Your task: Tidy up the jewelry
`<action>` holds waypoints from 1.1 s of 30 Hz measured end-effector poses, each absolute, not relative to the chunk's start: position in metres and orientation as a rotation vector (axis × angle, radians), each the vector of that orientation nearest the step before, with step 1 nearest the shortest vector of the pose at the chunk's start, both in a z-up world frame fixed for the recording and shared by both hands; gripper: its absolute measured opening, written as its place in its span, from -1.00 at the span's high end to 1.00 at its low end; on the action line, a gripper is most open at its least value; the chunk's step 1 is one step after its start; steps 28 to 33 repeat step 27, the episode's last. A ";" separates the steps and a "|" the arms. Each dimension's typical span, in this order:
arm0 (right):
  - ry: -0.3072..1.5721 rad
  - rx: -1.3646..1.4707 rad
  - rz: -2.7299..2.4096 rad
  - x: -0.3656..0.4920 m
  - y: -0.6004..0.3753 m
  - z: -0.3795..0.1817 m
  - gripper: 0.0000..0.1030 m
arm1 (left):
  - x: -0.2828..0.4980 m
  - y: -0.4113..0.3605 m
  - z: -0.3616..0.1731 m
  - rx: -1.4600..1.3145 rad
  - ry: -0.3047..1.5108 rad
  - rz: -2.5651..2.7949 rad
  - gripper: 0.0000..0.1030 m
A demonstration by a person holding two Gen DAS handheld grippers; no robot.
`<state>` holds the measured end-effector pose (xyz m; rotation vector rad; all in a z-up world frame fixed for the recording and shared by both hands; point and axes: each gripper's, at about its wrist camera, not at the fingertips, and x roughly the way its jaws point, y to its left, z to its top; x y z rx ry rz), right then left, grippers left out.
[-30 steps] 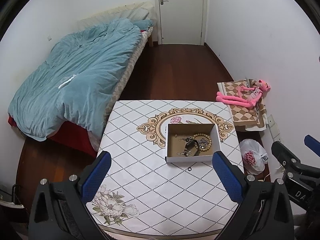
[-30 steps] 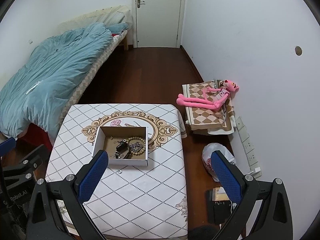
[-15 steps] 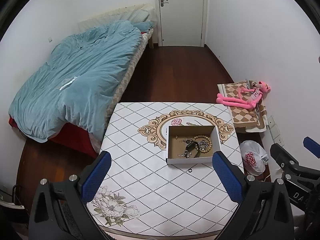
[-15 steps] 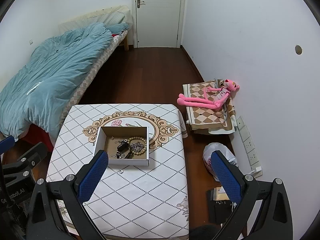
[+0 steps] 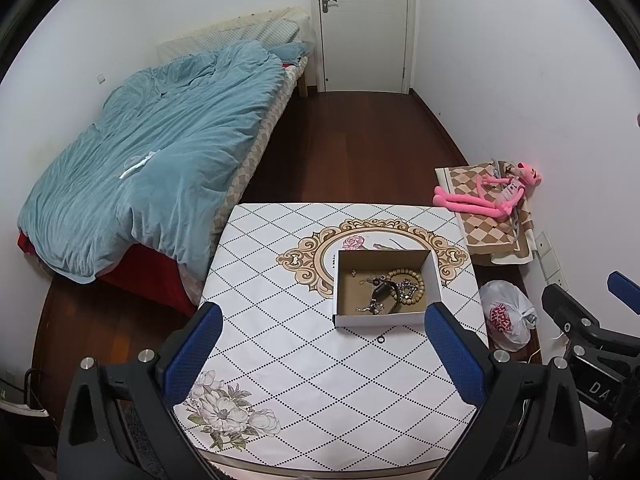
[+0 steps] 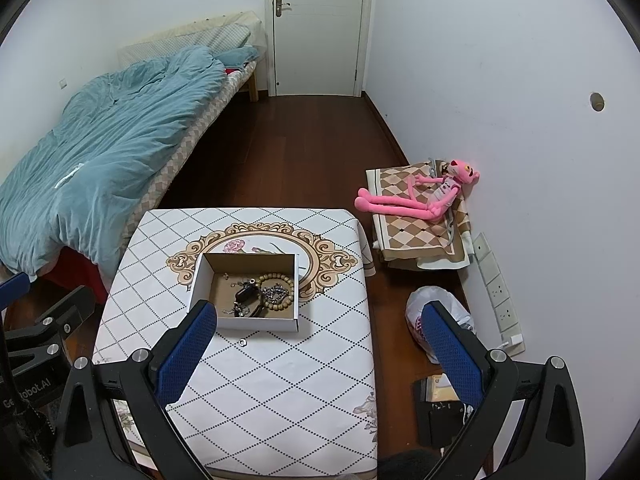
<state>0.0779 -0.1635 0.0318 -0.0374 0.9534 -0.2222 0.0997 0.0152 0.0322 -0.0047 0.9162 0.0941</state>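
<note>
Ring [image 5: 380,339] on the worktop [image 5: 304,360] before the box [image 5: 380,319] looks tiny, hard, slippery; I'd pinch across its rim. Left gripper [image 5: 324,330] and right gripper [image 6: 320,330] both gape wide, empty.

- Table cover [image 5: 304,364]: white, black dotted diamond lattice; tan-and-cream scrolled oval medallion at centre; grey-white flower print at one near corner.
- Box [image 5: 380,319]: white outside, brown cardboard inside.
- Bead bracelet [image 5: 416,284]: pale tan wooden beads.
- Small ring [image 5: 380,339] on the cover: black.
- Left gripper [image 5: 320,344] and right gripper [image 6: 316,344]: blue pads, black frames.
- Duvet [image 5: 148,168]: teal blue, plain.
- Bed base [image 5: 148,284]: red.
- Plush toy [image 6: 416,196]: bright pink.
- Folded cloth [image 6: 416,236] under the toy: brown and cream diamond check.
- Floor [image 5: 352,148]: dark reddish-brown wood.
- Door [image 6: 320,24]: white.
- Plastic bag [image 5: 505,316]: white, red print.
</note>
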 end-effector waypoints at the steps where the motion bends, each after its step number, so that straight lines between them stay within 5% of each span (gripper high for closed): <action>1: 0.953 -0.037 -0.223 0.078 -0.163 0.032 -1.00 | 0.100 0.015 0.032 -0.005 0.917 0.093 -1.00; 33: 0.960 -0.042 -0.219 0.077 -0.162 0.032 -1.00 | 0.094 0.014 0.036 -0.015 0.906 0.073 -1.00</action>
